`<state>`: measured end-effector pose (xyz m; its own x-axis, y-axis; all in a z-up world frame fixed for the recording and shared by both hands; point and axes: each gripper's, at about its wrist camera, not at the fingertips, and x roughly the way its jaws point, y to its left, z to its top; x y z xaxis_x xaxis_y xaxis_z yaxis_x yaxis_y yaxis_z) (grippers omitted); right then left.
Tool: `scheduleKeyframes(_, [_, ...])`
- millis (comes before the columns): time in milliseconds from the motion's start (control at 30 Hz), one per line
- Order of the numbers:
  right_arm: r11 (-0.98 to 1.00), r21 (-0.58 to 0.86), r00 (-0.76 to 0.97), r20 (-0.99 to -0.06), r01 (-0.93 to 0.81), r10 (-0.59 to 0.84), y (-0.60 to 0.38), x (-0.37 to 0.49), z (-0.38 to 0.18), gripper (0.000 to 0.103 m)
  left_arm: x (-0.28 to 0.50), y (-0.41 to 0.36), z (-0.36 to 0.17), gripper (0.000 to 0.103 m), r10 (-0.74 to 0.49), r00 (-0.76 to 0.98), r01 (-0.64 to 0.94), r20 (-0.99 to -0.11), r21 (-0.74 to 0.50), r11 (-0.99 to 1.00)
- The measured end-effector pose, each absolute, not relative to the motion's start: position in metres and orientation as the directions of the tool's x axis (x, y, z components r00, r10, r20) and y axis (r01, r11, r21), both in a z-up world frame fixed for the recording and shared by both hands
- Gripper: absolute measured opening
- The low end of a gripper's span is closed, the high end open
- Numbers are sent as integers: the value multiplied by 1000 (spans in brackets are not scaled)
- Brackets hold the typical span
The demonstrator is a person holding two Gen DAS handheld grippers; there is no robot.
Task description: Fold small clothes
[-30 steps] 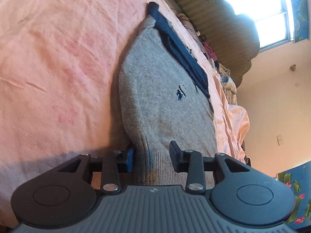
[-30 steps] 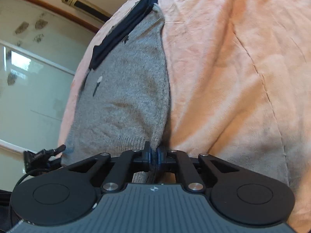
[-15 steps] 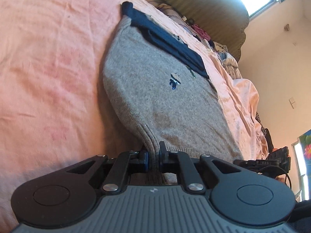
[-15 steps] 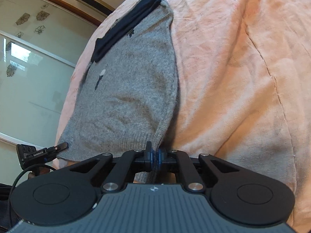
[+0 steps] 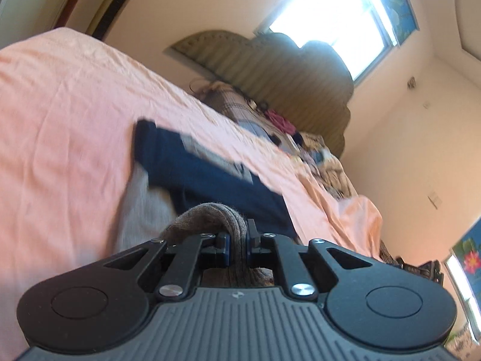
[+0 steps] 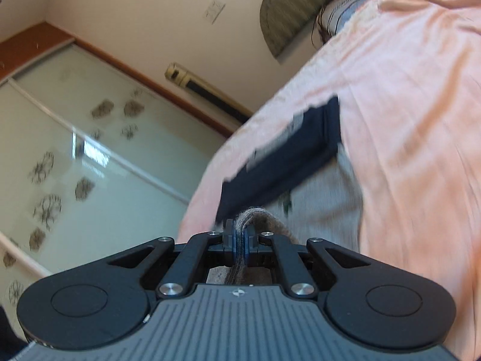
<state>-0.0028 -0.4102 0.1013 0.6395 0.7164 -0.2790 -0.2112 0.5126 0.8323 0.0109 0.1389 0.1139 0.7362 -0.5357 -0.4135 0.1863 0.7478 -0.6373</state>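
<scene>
Grey knitted wool fills the left wrist view's lower centre: the left tongs (image 5: pixel 237 245) are clamped on the ribbed hem of a small grey knit sweater (image 5: pixel 144 210), lifted clear of the peach-pink bed sheet (image 5: pixel 60 120). At twelve o'clock from the tongs lies the garment's dark navy collar band (image 5: pixel 210 177), on the bed beside a padded olive headboard (image 5: pixel 285 75). The fold looks barely begun, the hem raised but not yet laid over. Motion blur smears the sweater's body, and the tongs' housing hides everything beneath.

Right wrist view: the right tongs (image 6: pixel 239 242) pinch the hem's other corner, the grey sweater (image 6: pixel 327 198) trailing toward one o'clock, its navy band (image 6: pixel 285 156) at twelve. Frosted sliding wardrobe doors (image 6: pixel 75 165) stand at nine o'clock. Neither view shows the other tongs, and the sleeves cannot be made out.
</scene>
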Motion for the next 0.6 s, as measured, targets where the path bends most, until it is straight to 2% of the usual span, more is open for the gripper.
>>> scheduleKeyframes(133, [489,857,677,-265,-161,687,-415,81,89,12,89,137,116,9,-484,774,153,-408,-621,768])
scheduleKeyframes(400, [491,871,685,-349,-15,639,-399,221,40,12,222,123,91,10,-335,807,39,-486,-523,852])
scheduleKeyframes(467, [473,879,698,-377,61,609,-395,241,18,19,248,119,78,14,-335,780,12,-528,-524,852])
scheduleKeyframes(500, [460,883,701,-388,96,598,-393,246,10,35,258,118,73,24,-341,760,-4,-553,-528,849])
scheduleKeyframes(533, [451,884,703,-398,122,589,-391,248,5,61,262,117,70,30,-320,746,-43,-583,-522,852])
scheduleKeyframes(600, [455,886,728,-371,91,577,-386,239,7,69,251,124,69,60,-264,780,-98,-567,-528,844])
